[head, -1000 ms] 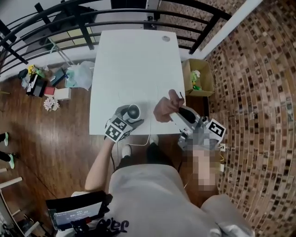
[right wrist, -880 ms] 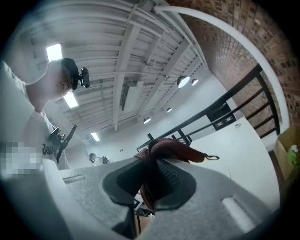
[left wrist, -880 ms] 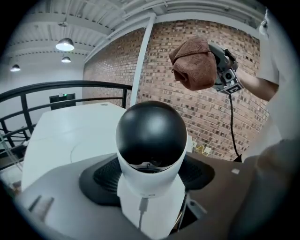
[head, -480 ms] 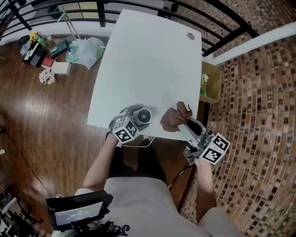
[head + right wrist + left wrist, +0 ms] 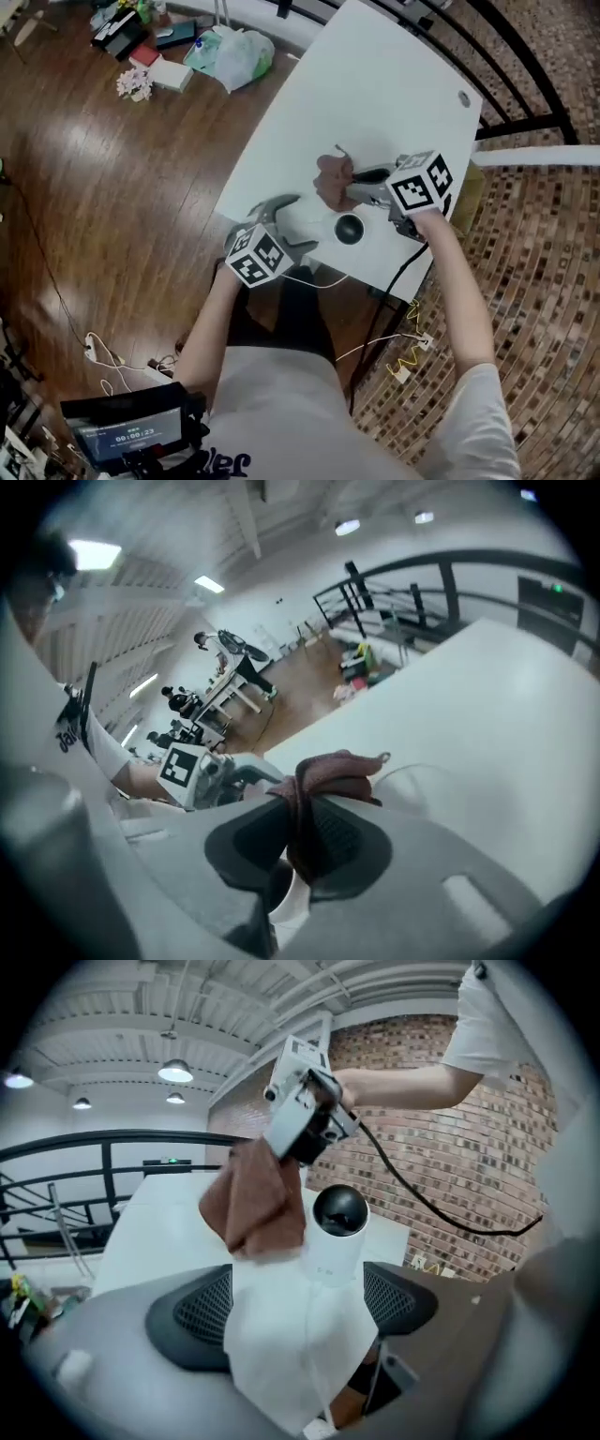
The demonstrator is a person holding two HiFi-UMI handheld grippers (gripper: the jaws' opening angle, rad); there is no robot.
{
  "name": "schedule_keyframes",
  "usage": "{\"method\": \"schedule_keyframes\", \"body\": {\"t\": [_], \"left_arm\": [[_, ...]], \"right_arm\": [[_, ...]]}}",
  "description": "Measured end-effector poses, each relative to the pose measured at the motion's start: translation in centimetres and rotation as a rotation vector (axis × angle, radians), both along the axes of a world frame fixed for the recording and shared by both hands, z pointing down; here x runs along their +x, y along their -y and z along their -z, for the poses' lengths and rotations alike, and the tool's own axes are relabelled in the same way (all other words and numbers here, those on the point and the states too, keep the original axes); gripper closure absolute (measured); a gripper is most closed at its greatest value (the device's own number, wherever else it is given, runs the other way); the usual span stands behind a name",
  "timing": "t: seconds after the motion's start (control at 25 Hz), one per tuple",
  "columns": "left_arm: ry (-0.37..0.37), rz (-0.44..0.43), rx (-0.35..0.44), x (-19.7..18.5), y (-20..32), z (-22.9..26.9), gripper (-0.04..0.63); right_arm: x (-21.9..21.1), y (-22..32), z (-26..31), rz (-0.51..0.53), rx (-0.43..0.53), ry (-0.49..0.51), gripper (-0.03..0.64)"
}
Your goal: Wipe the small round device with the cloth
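While my right gripper (image 5: 354, 185) clamps the brown cloth (image 5: 332, 176), my left gripper (image 5: 300, 223) has just been opening, jaws wide; small round device (image 5: 349, 228) stands just ahead, untouched.

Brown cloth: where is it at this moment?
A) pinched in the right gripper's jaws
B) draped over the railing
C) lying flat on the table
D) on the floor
A: the brown cloth is bunched between the clamped jaws of the right gripper.

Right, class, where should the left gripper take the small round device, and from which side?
Likely its white body below the black dome, from the near table edge: it stands upright, straight-sided, ahead of the left gripper's just-opened jaws.
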State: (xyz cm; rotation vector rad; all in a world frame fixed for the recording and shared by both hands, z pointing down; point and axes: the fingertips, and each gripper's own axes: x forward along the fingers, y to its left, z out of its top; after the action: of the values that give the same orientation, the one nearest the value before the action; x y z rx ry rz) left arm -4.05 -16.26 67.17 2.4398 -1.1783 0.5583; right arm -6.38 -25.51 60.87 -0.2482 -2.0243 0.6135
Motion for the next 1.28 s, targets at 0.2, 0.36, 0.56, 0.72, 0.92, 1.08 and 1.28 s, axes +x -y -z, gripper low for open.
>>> {"method": "schedule_keyframes", "body": {"t": [0.2, 0.36, 0.56, 0.72, 0.92, 1.08, 1.28], "left_arm": [[-0.04, 0.203, 0.031, -6.4, -1.0, 1.8, 0.133], [-0.066, 0.337, 0.074, -11.1, -1.9, 3.5, 0.133], [-0.092, 0.446, 0.114, -15.7, -2.9, 5.2, 0.137], [-0.085, 0.469, 0.135, -17.0, -2.8, 6.1, 0.138], [-0.091, 0.452, 0.14, -16.6, -2.8, 6.2, 0.138], [-0.107, 0.431, 0.14, -15.6, -2.6, 6.2, 0.138], [-0.12, 0.407, 0.141, -15.0, -1.8, 6.6, 0.139]], "right_arm": [[0.3, -1.7, -6.7, 0.113, -0.187, -0.288, 0.581], [-1.3, -6.2, -6.4, 0.357, -0.201, -0.325, 0.581], [-0.5, -13.2, -5.2, 0.799, -0.059, -0.385, 0.582], [4.2, -16.7, -5.6, 1.176, 0.127, -0.53, 0.581], [8.3, -20.2, -6.7, 1.368, 0.25, -0.47, 0.581], [10.6, -21.4, -5.8, 1.302, 0.262, -0.478, 0.581], [13.4, -21.0, -5.9, 1.186, 0.21, -0.532, 0.581]]}}
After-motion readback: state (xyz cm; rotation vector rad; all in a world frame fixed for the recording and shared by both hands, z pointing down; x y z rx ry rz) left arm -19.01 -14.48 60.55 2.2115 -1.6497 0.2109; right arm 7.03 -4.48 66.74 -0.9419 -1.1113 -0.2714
